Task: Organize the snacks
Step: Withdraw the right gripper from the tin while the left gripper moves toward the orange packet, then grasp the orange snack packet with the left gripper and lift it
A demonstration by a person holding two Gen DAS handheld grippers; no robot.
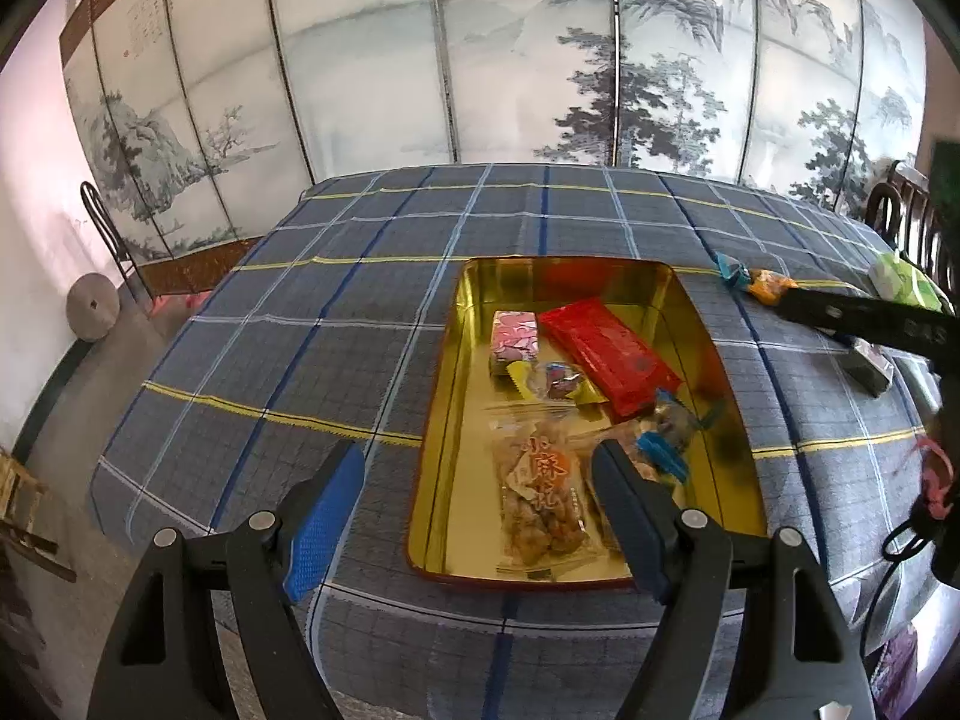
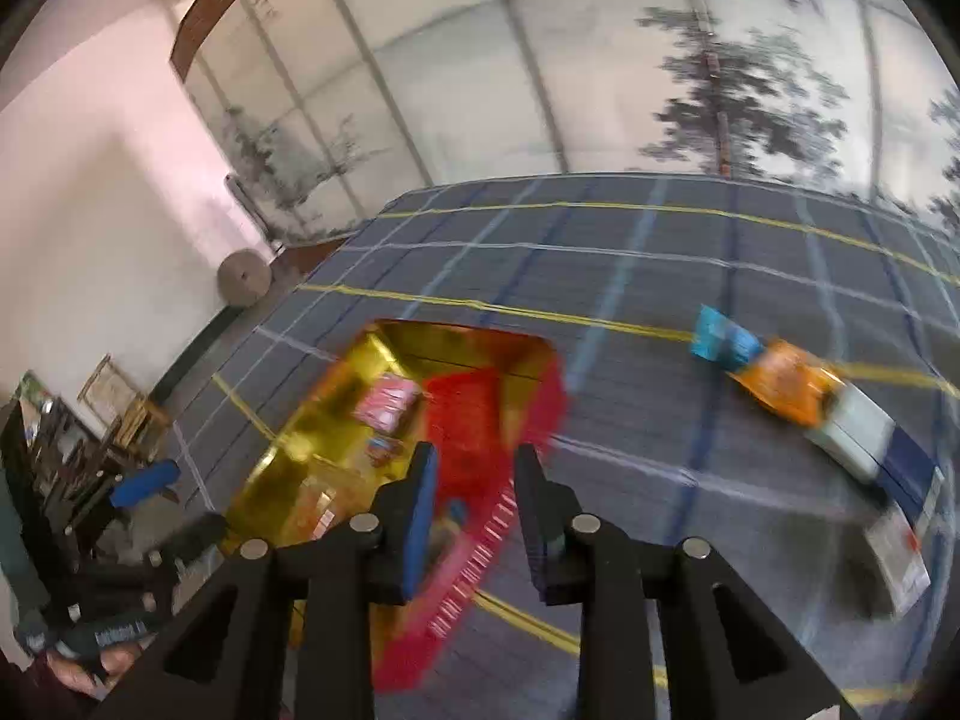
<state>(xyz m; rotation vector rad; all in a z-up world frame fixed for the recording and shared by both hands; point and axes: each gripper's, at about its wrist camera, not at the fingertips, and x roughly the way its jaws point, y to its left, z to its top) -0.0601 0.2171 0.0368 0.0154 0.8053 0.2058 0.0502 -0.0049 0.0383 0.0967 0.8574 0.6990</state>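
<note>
A gold tin tray with a red outside sits on the plaid tablecloth. In it lie a pink packet, a long red packet, a small purple candy, a clear bag of fried snacks and a blue-wrapped snack. My left gripper is open and empty, above the tray's near end. My right gripper is open and empty, above the tray's right rim; this view is blurred. Loose on the cloth are a blue candy, an orange packet and a white-and-navy packet.
A green-white packet lies near the table's right edge beside a dark wooden chair. Another white box lies at the right. A painted folding screen stands behind the table. A metal chair stands at the left.
</note>
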